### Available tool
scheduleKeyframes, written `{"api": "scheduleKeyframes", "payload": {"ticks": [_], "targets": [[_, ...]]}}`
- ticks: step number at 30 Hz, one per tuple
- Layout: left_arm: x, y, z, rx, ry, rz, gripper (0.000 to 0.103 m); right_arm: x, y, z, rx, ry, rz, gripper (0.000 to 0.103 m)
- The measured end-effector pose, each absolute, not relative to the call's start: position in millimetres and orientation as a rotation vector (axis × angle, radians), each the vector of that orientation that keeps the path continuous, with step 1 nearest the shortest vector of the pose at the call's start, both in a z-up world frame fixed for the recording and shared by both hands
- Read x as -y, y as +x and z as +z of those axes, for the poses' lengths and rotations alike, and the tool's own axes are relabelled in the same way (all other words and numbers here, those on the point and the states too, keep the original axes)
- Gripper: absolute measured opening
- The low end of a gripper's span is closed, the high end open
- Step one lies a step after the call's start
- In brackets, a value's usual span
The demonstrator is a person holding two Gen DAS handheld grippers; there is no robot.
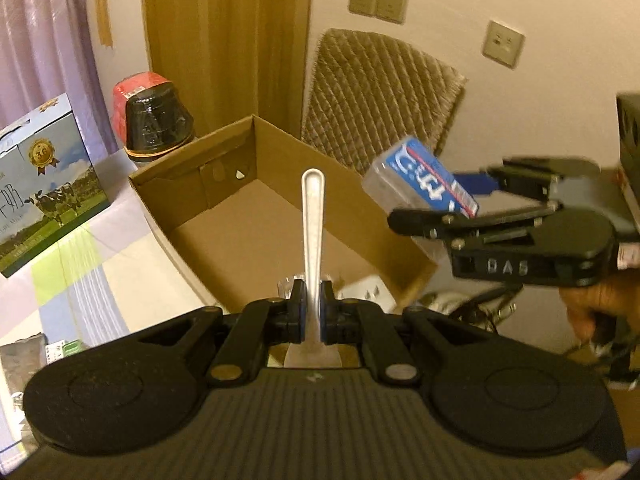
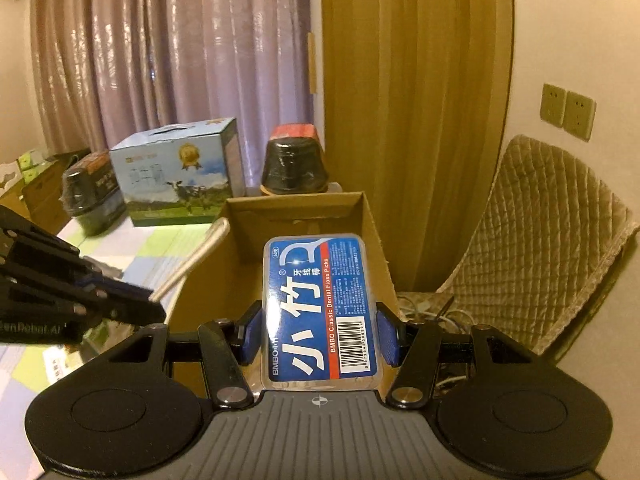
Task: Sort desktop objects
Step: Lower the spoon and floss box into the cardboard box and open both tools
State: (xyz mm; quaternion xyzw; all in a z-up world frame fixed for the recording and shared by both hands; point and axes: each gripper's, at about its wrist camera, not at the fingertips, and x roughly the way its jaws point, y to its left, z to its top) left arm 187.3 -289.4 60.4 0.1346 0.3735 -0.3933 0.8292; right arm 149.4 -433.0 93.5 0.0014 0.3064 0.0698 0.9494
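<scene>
Nearest in the left wrist view, the left gripper (image 1: 310, 312) is clamped tight on a flat, silver metal utensil handle (image 1: 312, 216), its black fingers with blue pads pressed against the handle's two sides. The handle points forward and up over the open brown cardboard box (image 1: 256, 216), which serves as the landmark here.

In the right wrist view, the right gripper (image 2: 320, 336) holds a clear plastic case of dental floss picks with a blue printed label (image 2: 320, 308); the blue pads press on its long sides, so the jaws stand partly apart around it. The case hangs above the near end of the cardboard box (image 2: 372, 224). Seen from the left, the case (image 1: 424, 184) is tilted in the air above the box's right wall, with a hand (image 1: 600, 304) on the grip below.

The box sits on a table under a pastel checked cloth (image 1: 76, 280). Left of the box stands a blue milk carton printed with cows (image 1: 40, 196). Just behind the box's far left corner is a black tapered pot with a red top (image 1: 154, 120). Right of the box and beyond it is a chair with a beige quilted cover (image 1: 380, 100). Farthest off are lilac curtains (image 2: 168, 48) and a wooden door (image 1: 228, 40).
</scene>
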Motion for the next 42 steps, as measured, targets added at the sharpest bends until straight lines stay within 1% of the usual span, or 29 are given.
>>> {"api": "scheduleKeyframes", "payload": {"ticks": [5, 18, 33, 36, 37, 40, 42], "targets": [[298, 211, 54, -0.817, 0.206, -0.801, 0.003, 438, 167, 84, -0.638, 0.017, 0.139, 0.053], [302, 231, 17, -0.878, 0.148, -0.746, 0.004, 445, 182, 59, -0.684, 0.046, 0.125, 0.053], [264, 215, 29, -0.824, 0.129, -0.701, 0.006, 426, 186, 53, -0.707, 0.051, 0.158, 0.053], [258, 211, 31, -0.818, 0.12, -0.7, 0.007, 424, 191, 50, -0.716, 0.072, 0.165, 0.053], [256, 210, 32, -0.818, 0.118, -0.7, 0.008, 424, 192, 49, -0.717, 0.089, 0.17, 0.054], [250, 208, 33, -0.817, 0.104, -0.693, 0.01, 430, 192, 50, -0.703, 0.142, 0.162, 0.072], [244, 207, 34, -0.816, 0.092, -0.691, 0.012, 431, 188, 52, -0.689, 0.143, 0.155, 0.074]]}}
